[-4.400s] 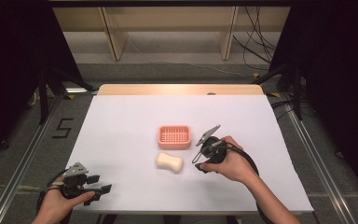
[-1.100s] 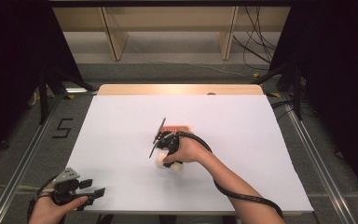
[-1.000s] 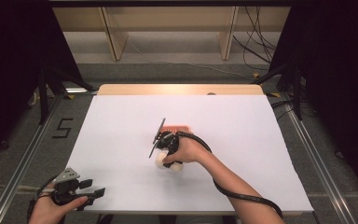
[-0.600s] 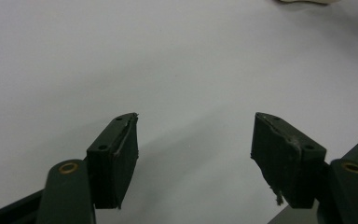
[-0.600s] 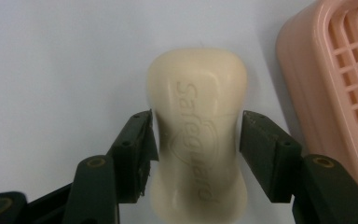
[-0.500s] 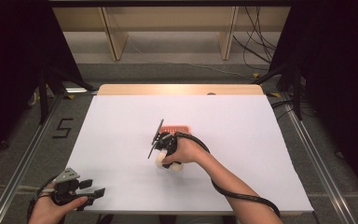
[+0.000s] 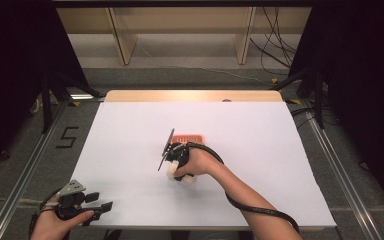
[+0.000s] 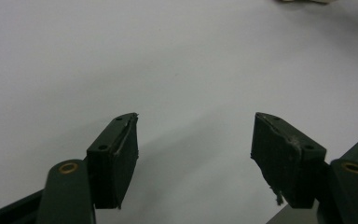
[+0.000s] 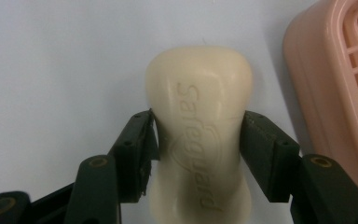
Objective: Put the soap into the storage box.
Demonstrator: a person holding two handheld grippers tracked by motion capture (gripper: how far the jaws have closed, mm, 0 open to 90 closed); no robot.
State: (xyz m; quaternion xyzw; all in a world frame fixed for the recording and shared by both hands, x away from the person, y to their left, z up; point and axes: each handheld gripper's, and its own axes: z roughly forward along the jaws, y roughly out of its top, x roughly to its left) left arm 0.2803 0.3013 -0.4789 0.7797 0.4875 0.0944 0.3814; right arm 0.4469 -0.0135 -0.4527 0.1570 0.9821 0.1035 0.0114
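Right, right gripper [image 9: 198, 140] is down on the soap [image 9: 199, 135], pads against the bar's narrow waist on both sides, so it's clamped on it. Jaws have just been closing a bit, with the soap between them. The bar is cream, waisted, with embossed lettering on top, and lies flat on the white table [image 7: 130, 130]. In the high view the gripper [image 7: 176, 167] sits near the table's middle, its hand [image 7: 200, 162] over the soap [image 7: 180, 176], of which just the pale ends peek out below the hand. The cable [image 7: 250, 207] loops off the gripper and runs back along the forearm.

The pink tray [image 9: 340, 88] is just beside the soap, slatted floor visible, a thin strip of table between the two. In the high view the tray [image 7: 189, 137] is just behind the right hand, partly hidden.

Left gripper [image 7: 87, 205] sits at the table's near left corner, held in the left hand [image 7: 55, 222], well apart from soap and tray. In its own view the gripper [image 8: 193, 140] has its jaws wide apart over bare table, nothing between them.
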